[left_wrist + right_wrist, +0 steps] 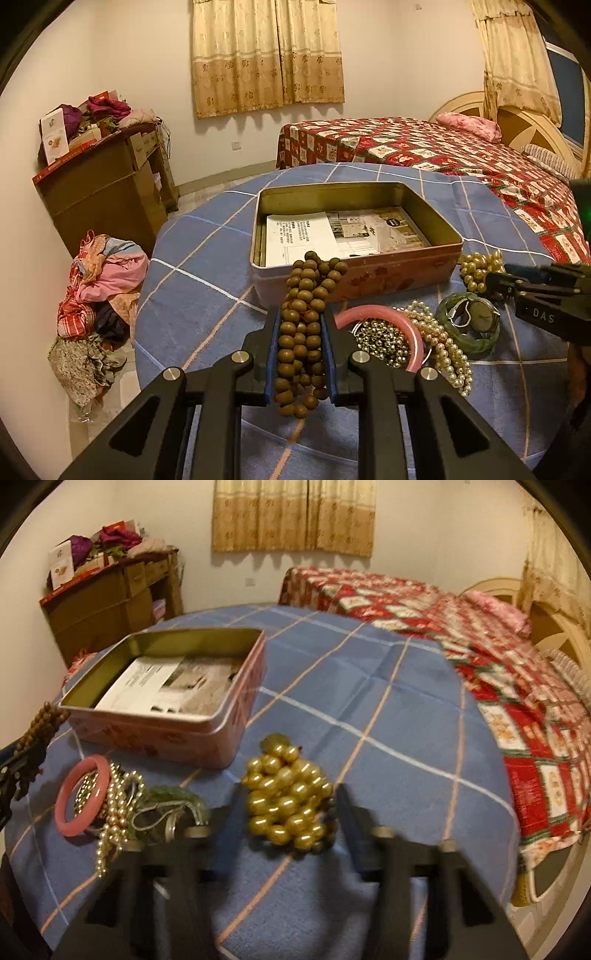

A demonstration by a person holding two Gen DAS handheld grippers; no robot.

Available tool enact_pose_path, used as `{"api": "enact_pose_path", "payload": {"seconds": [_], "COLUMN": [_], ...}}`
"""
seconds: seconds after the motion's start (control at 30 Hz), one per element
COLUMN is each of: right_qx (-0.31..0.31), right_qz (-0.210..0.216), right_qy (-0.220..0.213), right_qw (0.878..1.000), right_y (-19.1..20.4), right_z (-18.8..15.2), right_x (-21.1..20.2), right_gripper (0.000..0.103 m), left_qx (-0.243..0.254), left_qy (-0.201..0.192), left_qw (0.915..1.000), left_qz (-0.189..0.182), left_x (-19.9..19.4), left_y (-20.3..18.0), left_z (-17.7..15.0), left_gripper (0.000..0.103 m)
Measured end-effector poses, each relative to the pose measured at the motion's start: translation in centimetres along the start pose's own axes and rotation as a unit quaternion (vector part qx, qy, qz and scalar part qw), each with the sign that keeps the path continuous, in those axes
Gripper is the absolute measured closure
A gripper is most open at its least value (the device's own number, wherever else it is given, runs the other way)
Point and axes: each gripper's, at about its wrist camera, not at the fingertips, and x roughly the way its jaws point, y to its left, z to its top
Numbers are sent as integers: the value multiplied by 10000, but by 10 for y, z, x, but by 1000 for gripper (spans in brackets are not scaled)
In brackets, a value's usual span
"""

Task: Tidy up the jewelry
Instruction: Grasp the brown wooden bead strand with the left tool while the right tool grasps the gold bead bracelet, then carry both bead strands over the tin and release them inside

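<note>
- Wooden bead strand sits clamped between our left gripper fingers, near the open tin.
- Our right gripper fingers stand wide around the gold bead cluster.
- Blue checked cloth covers the worktop; a bed stands behind.

Left gripper clamped (right gripper spread)

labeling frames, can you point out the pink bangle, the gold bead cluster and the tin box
pink bangle (63,794), right wrist view, left side of the ring
gold bead cluster (290,797), right wrist view, middle of the pile
tin box (373,275), left wrist view, front outer wall
</note>
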Motion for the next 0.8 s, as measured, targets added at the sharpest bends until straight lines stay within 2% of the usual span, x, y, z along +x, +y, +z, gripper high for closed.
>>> {"api": "enact_pose_path", "payload": {"seconds": [0.07, 0.1, 0.57, 0.8], "right_qx": [-3, 6, -108, -194], "right_qz": [-13, -14, 22, 41], "right_qy": [-43, -101, -779, -1072], "right_qw": [10000, 9999, 9969, 9940], "right_y": [-2, -2, -6, -3], "right_z": [-2, -1, 15, 35], "right_x": [-3, -6, -49, -67], "right_gripper": [82, 90, 90, 90], "left_qx": [-40, -63, -142, -142], "left_qy": [7, 7, -177, -289], "left_qw": [10000, 10000, 9997, 9994], "left_qz": [-29, -34, -69, 112], "left_x": [0, 0, -16, -19], "left_y": [3, 4, 11, 19], "left_z": [0, 0, 12, 32], "left_gripper": [83, 83, 83, 83]}}
